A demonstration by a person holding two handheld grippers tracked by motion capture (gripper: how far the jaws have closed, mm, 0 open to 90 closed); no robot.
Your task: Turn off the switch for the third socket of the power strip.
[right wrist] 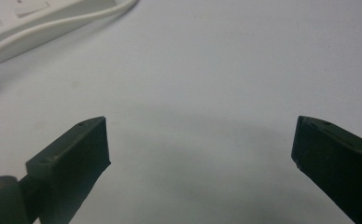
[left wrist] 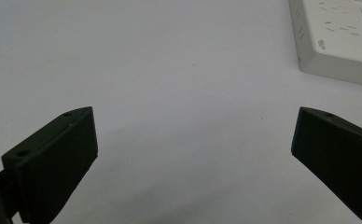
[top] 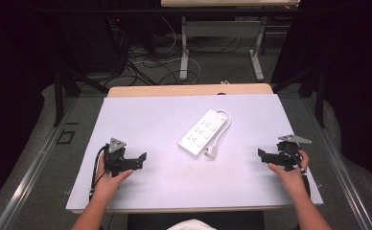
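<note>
Both tongs, left tongs (top: pixel 143 157) and right tongs (top: pixel 261 153), are resting wide open and empty on the white surface (top: pixel 145 120), flanking the power strip (top: pixel 201 132) lying between them.

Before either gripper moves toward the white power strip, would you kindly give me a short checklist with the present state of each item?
1. Left gripper open, nothing between its jaws: ok.
2. Right gripper open, nothing between its jaws: ok.
3. White plastic power strip lying flat on the white table, apart from both grippers: ok.
4. White cord curled beside the strip, white plug at its near end: ok.
5. Strip's switch positions: cannot tell.
</note>
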